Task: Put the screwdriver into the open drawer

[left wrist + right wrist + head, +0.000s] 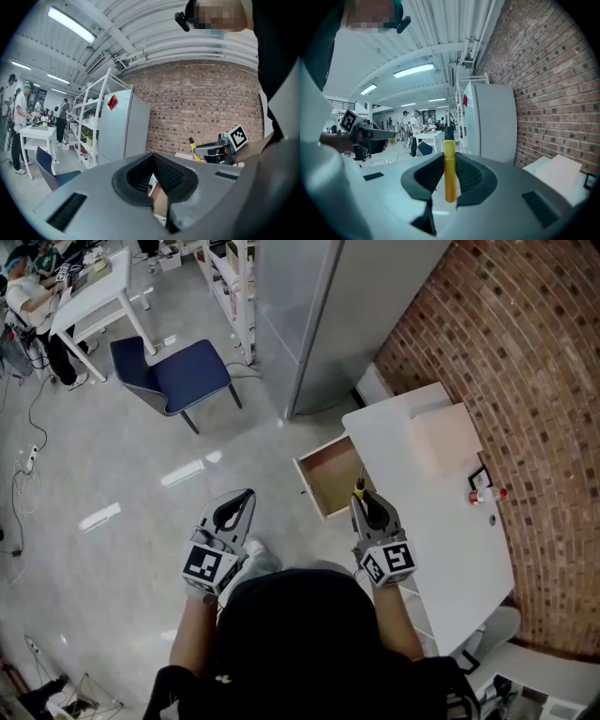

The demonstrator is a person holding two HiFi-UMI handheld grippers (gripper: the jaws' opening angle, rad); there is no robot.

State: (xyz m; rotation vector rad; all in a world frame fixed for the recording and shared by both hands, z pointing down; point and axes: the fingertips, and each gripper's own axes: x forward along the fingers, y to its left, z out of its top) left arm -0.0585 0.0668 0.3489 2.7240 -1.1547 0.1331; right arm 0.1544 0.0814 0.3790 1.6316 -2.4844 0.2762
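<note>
**Right gripper** [449,158]: the jaws are closed on the yellow handle of the screwdriver [449,183], with one pad against each side. The handle stands upright between them. Its black collar and metal shaft project beyond the tips.

**Left gripper** [153,157]: the jaws are brought together at the tips with nothing held between them (only a sliver of background shows through the slot lower down). In the head view it sits low at the person's left, well apart from the furniture.

**Drawer** [328,476]: it is pulled out from the front of the white cabinet [441,540], and its wood-coloured interior is bare. In the head view the screwdriver's far end overlaps the drawer's right side, just beside the cabinet's front edge. Its height above the drawer cannot be told.

**Cabinet top:** a pale flat box [446,437] lies near the brick wall [525,381]. A small red-and-white item [485,493] sits at the wall side.

**Floor:** a blue chair [173,374] stands well away from the cabinet.
</note>
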